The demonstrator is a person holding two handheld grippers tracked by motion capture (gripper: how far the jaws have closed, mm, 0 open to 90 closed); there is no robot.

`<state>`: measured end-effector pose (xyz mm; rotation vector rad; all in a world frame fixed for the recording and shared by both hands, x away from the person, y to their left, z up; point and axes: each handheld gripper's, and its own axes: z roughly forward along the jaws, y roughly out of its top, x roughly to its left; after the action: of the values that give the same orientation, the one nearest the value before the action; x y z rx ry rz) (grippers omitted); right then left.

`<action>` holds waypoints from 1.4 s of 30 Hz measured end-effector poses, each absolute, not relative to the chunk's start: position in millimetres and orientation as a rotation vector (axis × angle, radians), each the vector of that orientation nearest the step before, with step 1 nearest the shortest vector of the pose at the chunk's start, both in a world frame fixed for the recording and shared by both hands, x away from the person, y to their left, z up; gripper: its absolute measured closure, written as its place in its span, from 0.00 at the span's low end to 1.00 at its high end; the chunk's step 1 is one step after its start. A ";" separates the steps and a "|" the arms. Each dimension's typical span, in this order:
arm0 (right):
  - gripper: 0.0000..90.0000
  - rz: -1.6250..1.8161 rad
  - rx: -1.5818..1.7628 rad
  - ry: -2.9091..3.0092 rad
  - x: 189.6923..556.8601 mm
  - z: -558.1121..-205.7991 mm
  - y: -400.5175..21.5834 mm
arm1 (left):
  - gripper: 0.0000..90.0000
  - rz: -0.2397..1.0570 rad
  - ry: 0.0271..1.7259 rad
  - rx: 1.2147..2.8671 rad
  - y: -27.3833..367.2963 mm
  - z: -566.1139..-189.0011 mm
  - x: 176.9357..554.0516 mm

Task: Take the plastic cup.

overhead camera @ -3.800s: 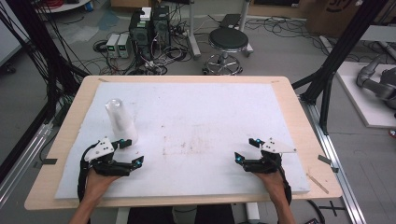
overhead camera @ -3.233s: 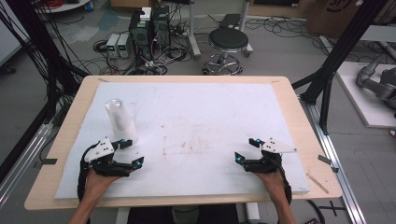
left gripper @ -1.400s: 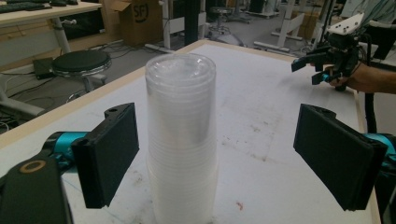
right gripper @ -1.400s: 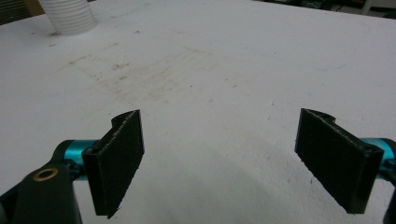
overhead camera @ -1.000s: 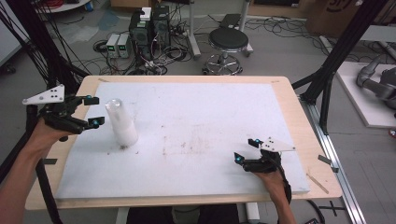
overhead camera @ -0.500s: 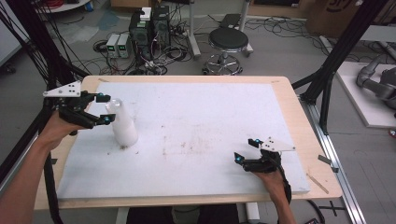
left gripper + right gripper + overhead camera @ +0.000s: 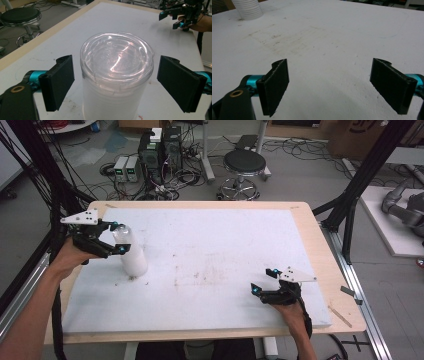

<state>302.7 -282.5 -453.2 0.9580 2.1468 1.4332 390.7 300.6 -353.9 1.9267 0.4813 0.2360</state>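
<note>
A tall stack of white ribbed cups [image 7: 134, 260] with a clear plastic cup on top [image 7: 116, 72] stands upright at the left of the white table sheet [image 7: 215, 240]. My left gripper [image 7: 120, 238] is raised at the stack's top, open, one jaw on each side of the clear rim. In the left gripper view, gaps show between the pads [image 7: 60, 82] and the cup. My right gripper [image 7: 263, 281] rests open on the sheet at the front right, and nothing lies between its pads [image 7: 274, 85]. The stack's base [image 7: 247, 8] appears far off in the right gripper view.
The wooden table edge [image 7: 320, 235] frames the sheet. Black frame posts [image 7: 360, 180] stand at the table's left and right. Beyond the far edge are a stool [image 7: 244, 162] and electronics boxes with cables [image 7: 160, 150] on the floor. Faint stains mark the sheet's middle [image 7: 200, 275].
My left gripper rose from the front left of the sheet, then moved right toward the stack until its jaws straddle the top. The right gripper has stayed in place.
</note>
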 end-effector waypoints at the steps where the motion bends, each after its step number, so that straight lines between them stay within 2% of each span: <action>1: 0.17 1.433 0.958 2.147 302.7 -453.1 -282.5 | 0.16 0.234 0.483 1.926 299.3 -354.6 390.9; 11: 0.17 1.441 0.964 2.146 302.5 -453.0 -282.7 | 0.18 0.218 0.492 1.947 293.2 -360.4 394.5; 32: 0.17 1.441 0.968 2.146 302.8 -453.1 -282.8 | 0.38 0.226 0.508 1.973 296.0 -359.6 392.9; 42: 0.17 1.441 0.967 2.146 302.8 -453.1 -282.8 | 0.39 0.231 0.509 1.977 296.7 -359.2 392.7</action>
<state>302.8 -282.8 -453.1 0.9667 2.1463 1.4412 392.7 296.7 -359.2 1.9775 0.5095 0.2309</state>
